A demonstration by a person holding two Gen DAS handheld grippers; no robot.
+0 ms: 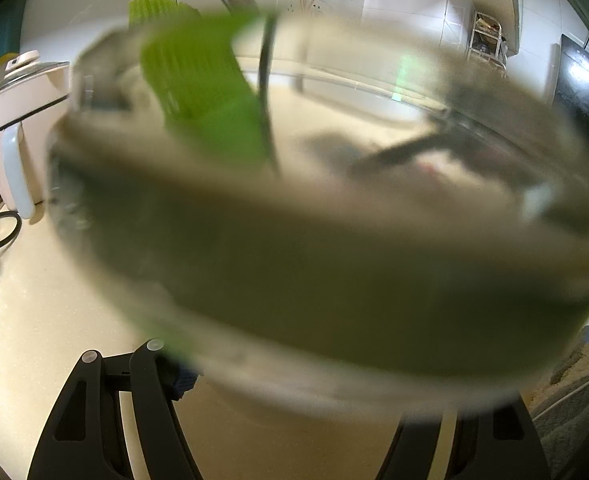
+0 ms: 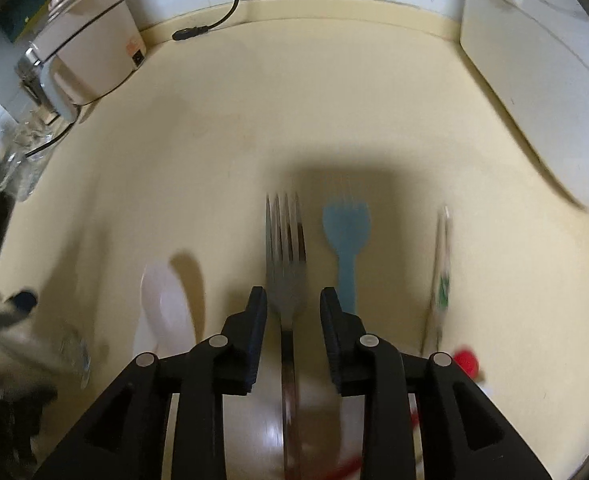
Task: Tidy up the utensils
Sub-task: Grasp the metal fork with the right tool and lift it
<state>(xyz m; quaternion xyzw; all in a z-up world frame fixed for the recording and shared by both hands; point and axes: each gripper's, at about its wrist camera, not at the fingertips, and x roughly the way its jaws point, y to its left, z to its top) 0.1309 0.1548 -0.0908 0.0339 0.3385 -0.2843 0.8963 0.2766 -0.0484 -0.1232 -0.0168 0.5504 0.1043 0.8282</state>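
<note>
- The step in hand looked like picking up the metal fork (image 2: 285,264) — it lay on the cream counter (image 2: 222,136) between the jaws of the right gripper (image 2: 293,300), which stood apart with a gap on each side, grasping nothing.
- The left gripper (image 1: 294,364) held a clear glass jar (image 1: 322,248) close to its lens — its jaws clamped on the glass, a green utensil (image 1: 198,88) already standing inside.
- Left of the fork lay a white spoon (image 2: 166,304), right of it a blue fork (image 2: 345,236).
- Next, I judged, the jaws needed to close squarely on the thin handle before lifting.
- No writing could be read.
</note>
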